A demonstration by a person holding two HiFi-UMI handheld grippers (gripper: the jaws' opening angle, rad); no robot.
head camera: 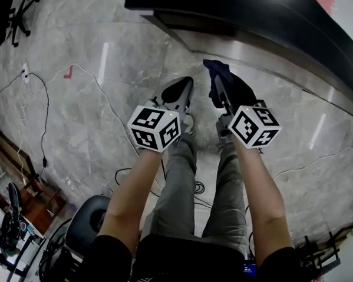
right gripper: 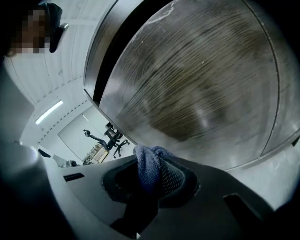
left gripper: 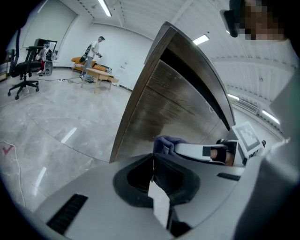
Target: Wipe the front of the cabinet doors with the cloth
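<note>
A dark blue cloth (head camera: 215, 69) is pinched in my right gripper (head camera: 219, 82), which is shut on it and held a short way in front of the cabinet's wood-grain door (head camera: 266, 59). The right gripper view shows the cloth (right gripper: 147, 164) bunched between the jaws of that gripper (right gripper: 152, 161), with the door panel (right gripper: 197, 79) filling the view close ahead. My left gripper (head camera: 182, 87) hovers just left of the right one, shut with nothing in it. From the left gripper view, its closed jaws (left gripper: 153, 161) point at the door's left edge (left gripper: 173, 103), with the cloth (left gripper: 164, 143) to the right.
The cabinet's dark top (head camera: 246, 10) overhangs at the upper right. Cables (head camera: 45, 109) trail over the grey stone floor, and a red mark (head camera: 68, 72) lies there. A black chair (head camera: 86, 222) stands behind my left leg. Far off are an office chair (left gripper: 26, 70) and a person (left gripper: 91, 51).
</note>
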